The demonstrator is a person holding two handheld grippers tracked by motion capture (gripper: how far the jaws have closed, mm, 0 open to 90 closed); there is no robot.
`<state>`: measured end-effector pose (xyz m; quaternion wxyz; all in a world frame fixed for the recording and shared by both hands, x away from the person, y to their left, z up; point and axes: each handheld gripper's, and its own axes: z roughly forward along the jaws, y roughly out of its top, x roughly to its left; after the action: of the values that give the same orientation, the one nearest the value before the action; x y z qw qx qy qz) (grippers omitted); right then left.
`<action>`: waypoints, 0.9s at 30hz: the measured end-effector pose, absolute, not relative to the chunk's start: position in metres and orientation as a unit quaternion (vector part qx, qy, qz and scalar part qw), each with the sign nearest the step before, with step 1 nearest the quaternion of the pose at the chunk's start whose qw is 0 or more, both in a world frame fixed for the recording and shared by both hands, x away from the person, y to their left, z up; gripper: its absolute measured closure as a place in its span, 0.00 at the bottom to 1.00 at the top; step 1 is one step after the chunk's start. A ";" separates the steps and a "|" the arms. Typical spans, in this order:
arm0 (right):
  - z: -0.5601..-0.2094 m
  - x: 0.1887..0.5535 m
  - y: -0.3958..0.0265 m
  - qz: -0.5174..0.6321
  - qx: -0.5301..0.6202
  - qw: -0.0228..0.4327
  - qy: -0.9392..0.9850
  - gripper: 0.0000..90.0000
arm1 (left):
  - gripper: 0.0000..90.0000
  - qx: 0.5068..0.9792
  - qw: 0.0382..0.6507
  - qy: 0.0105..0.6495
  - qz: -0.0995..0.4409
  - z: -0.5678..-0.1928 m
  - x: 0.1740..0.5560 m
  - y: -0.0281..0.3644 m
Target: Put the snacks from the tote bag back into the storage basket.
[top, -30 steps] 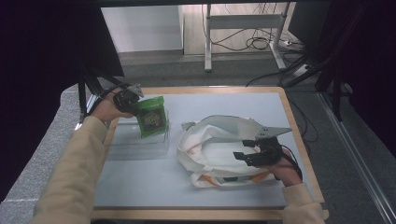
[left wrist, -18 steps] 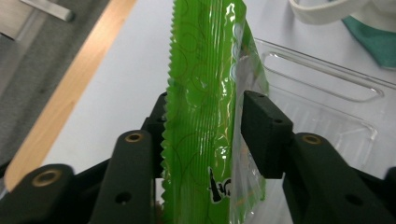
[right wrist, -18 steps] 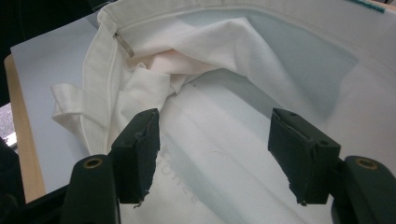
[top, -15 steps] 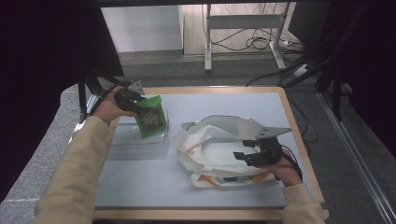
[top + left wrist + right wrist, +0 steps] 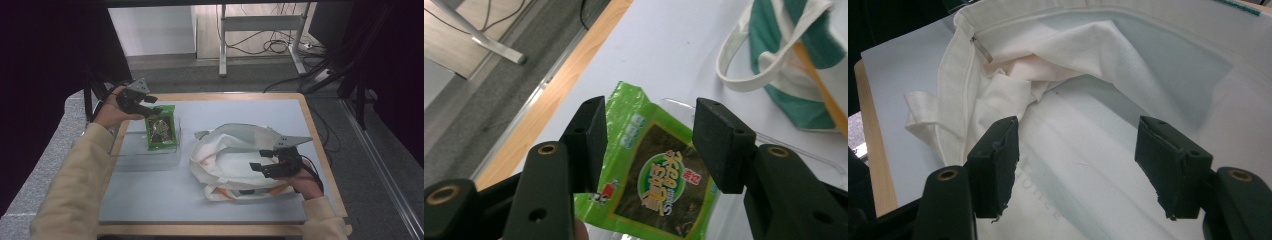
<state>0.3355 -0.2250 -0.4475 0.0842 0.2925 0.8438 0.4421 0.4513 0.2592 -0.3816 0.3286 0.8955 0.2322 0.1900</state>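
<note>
Green snack packet (image 5: 161, 132) is leaning on edge in the clear tray (image 5: 148, 161) at roughly nine o'clock on the tabletop (image 5: 240, 112), its top edge sitting between the jaws of the left tongs (image 5: 151, 109). Those jaws have just been opening and are standing clear of the foil in the left gripper view (image 5: 659, 175), so nothing is gripping the packet. Risk: the packet is tipping over flat in the tray or sliding out, forcing a re-grasp at a thin, slippery edge. White tote bag (image 5: 235, 160) is lying at four o'clock, mouth sagging; right tongs (image 5: 266, 167) are hovering released over the lining (image 5: 1088, 150), holding nothing. Unheld, that mouth is likely collapsing, and the packet would be catching on the rim.
</note>
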 end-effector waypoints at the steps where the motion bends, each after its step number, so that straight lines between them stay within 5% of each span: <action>1: -0.448 0.336 -0.225 0.442 0.292 0.084 0.844 0.38 | 0.53 0.895 0.331 0.235 0.187 -0.382 0.450 0.259; 27: -0.443 0.335 -0.220 0.449 0.287 0.086 0.842 0.38 | 0.45 0.868 0.395 0.273 0.126 -0.399 0.383 0.229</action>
<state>0.3351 -0.2196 -0.4434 0.0859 0.2867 0.8417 0.4495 0.3828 0.2288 -0.3989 0.3946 0.8683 0.2726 0.1264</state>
